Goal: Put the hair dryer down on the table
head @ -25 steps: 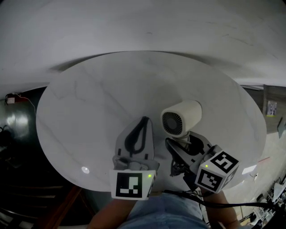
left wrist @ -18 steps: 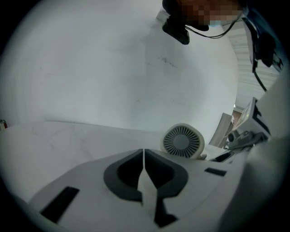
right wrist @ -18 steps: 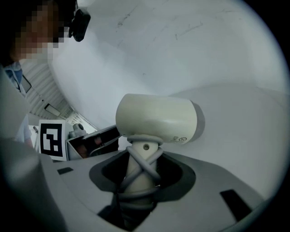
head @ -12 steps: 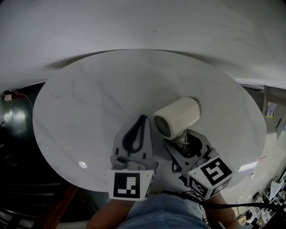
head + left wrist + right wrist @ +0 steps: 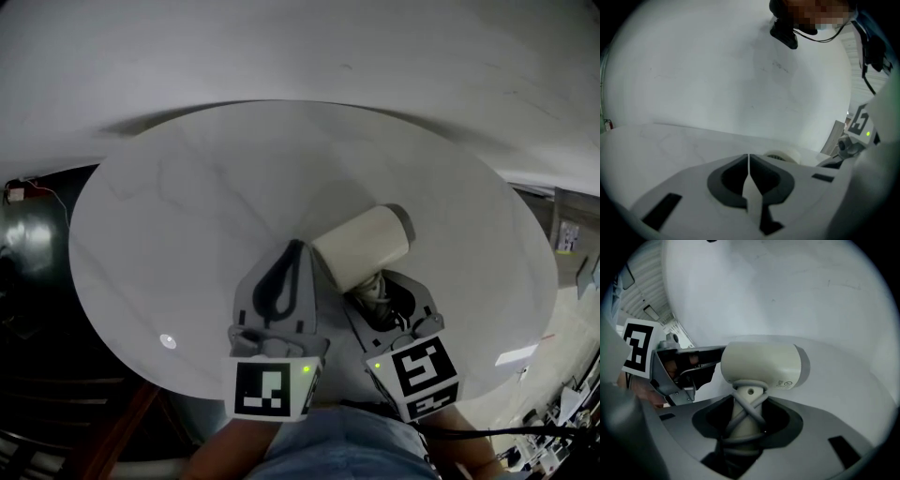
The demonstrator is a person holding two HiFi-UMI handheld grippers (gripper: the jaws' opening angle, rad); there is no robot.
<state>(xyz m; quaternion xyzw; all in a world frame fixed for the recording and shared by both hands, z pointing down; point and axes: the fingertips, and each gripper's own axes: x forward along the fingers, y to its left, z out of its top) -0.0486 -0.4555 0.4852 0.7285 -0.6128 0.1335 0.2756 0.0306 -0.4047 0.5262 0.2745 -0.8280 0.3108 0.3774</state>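
Observation:
A cream hair dryer [image 5: 364, 246] hangs just above the round white marble table [image 5: 187, 216], right of centre, its barrel tilted and pointing up-right. My right gripper [image 5: 380, 291] holds its handle, which has grey cord wound around it [image 5: 745, 420]; the jaws are opening slightly with the handle still between them. The barrel [image 5: 761, 364] fills the right gripper view. My left gripper [image 5: 296, 253] sits just left of the dryer, shut and empty, its jaws meeting [image 5: 748, 161]. A bit of the dryer [image 5: 783, 155] peeks over them.
The table's near edge curves close under both grippers, by the person's jeans [image 5: 347, 445]. Dark floor with a small red-wired device [image 5: 14, 194] lies to the left. Cluttered floor [image 5: 562, 309] lies off the table's right edge.
The dryer has tipped so its rear grille no longer faces up, and it has shifted left toward the left gripper. The right gripper moved left and nearer the person. The left gripper stayed put.

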